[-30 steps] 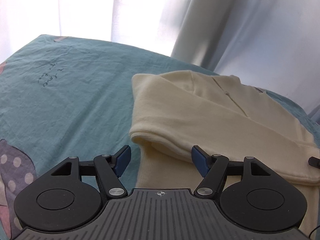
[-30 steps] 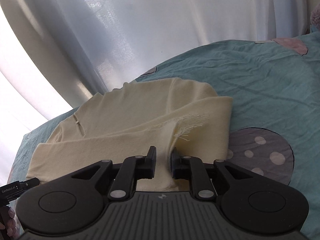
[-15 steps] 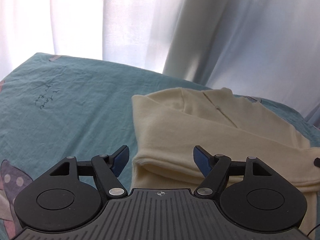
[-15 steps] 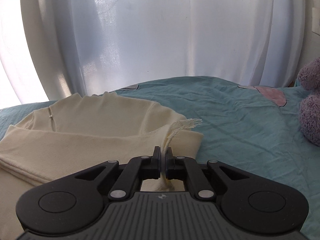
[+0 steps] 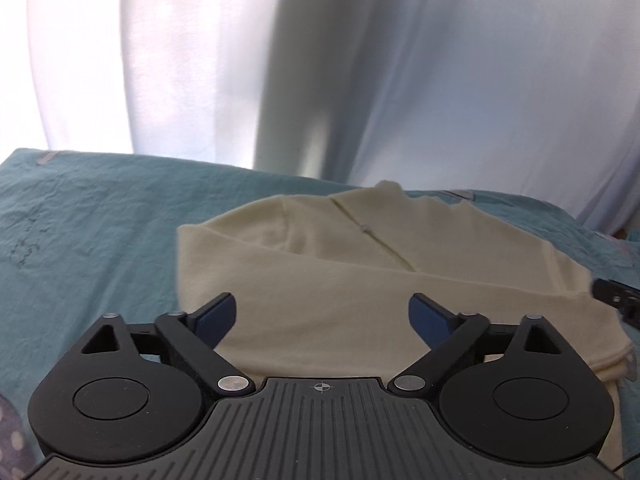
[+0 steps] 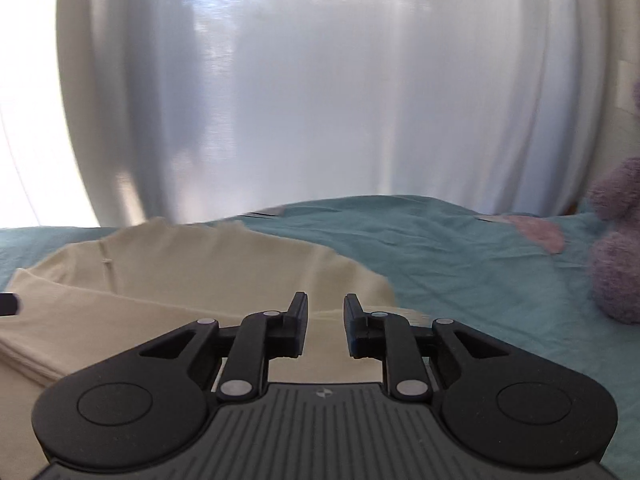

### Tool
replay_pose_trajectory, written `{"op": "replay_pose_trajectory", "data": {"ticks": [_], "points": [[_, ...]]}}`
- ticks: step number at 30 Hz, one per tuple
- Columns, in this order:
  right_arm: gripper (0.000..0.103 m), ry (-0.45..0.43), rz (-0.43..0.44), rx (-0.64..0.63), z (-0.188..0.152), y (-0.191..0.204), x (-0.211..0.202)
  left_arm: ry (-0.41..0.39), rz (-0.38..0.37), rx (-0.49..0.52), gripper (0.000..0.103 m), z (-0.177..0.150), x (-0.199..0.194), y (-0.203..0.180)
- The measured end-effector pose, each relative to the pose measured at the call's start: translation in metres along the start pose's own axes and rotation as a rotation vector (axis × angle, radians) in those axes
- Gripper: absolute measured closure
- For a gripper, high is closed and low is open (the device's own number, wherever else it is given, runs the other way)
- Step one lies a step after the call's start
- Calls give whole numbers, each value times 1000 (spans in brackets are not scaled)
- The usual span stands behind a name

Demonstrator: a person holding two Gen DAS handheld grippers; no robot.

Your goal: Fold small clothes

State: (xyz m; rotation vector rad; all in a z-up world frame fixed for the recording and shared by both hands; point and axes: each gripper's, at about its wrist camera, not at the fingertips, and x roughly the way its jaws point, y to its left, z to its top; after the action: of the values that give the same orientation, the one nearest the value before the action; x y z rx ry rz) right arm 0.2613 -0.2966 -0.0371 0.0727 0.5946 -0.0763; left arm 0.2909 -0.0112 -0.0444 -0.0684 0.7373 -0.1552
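A cream knit top (image 5: 360, 272) lies on the teal bedsheet (image 5: 88, 240), with a sleeve folded across its body. It also shows in the right wrist view (image 6: 180, 280). My left gripper (image 5: 322, 312) is open wide and empty, hovering over the top's near left part. My right gripper (image 6: 326, 312) is open by a narrow gap and empty, above the top's right edge, where a frayed hem shows. The tip of the right gripper (image 5: 612, 296) shows at the right edge of the left wrist view.
White curtains (image 6: 320, 100) hang behind the bed. A purple plush toy (image 6: 618, 260) sits at the right on the teal sheet (image 6: 480, 264). A pink patch (image 6: 536, 232) and a dotted purple patch (image 5: 12, 440) are printed on the sheet.
My right gripper shut on the frayed hem, carried it, then opened and let it go. Both grippers rose and tilted up. The left gripper stayed open.
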Motion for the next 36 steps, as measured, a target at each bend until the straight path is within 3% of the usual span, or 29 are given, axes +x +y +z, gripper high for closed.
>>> {"op": "replay_pose_trajectory", "data": {"ticks": [2,6,8,10,18,22,24,33,36], "points": [[70,-8,86,-60,-4,29,7,21,-10,24,6,-3,13,-12],[70,19,188,-127,-19,68,28,52,-7,32,6,-13,32,-22],[70,45,151,-184,-27,76,39,37,15,56,6,-18,33,-23],[70,4,89,-238,-29,74,41,37,43,82,6,-19,34,-22],[67,15,43,-212,-17,55,48,41,98,103,4,-15,35,-20],[68,58,99,-172,-19,51,22,56,52,105,4,-22,13,-15],[76,84,120,-174,-29,45,9,58,63,118,4,-28,9,-12],[76,71,151,-161,-41,30,-7,52,91,140,3,-31,3,-15],[75,79,185,-124,-44,24,-18,84,101,148,4,-35,-8,-15]]}}
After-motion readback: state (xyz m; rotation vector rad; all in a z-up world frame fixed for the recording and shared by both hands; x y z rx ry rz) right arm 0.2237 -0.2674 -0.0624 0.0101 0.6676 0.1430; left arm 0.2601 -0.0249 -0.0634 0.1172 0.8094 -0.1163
